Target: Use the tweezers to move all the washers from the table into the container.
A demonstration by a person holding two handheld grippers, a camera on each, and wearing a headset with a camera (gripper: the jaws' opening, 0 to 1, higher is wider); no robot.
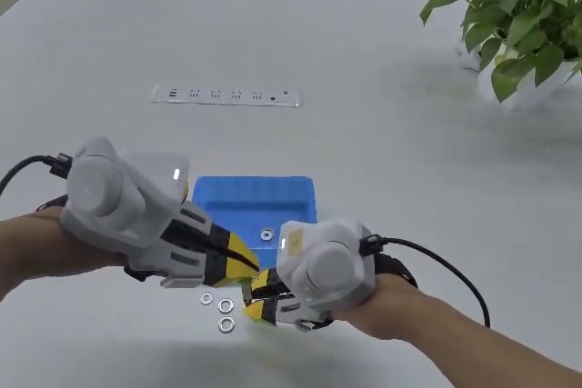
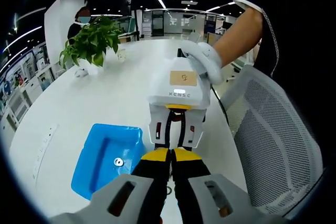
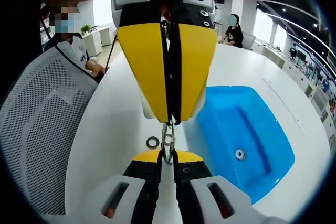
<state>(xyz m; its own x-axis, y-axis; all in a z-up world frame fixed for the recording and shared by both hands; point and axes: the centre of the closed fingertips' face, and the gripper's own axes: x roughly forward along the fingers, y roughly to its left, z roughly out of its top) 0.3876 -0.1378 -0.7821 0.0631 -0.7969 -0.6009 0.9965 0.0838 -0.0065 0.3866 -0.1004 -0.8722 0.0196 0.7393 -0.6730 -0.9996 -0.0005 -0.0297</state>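
A blue container [image 1: 296,190] lies on the white table with one washer [image 1: 266,235] inside it. Three washers [image 1: 225,306] rest on the table just in front of the container. My left gripper [image 1: 247,268] and right gripper [image 1: 255,303] meet tip to tip over them. In the right gripper view, thin metal tweezers [image 3: 167,136] run from the shut yellow jaws of the left gripper [image 3: 170,120] down into my shut right gripper [image 3: 168,156], beside a loose washer [image 3: 153,142]. In the left gripper view my left gripper [image 2: 170,153] is closed, with the container [image 2: 100,145] to its left.
A white power strip [image 1: 225,95] lies further back on the table. A potted plant [image 1: 518,15] stands at the far right corner. A mesh office chair [image 2: 273,135] sits at the table's near edge. People sit in the background.
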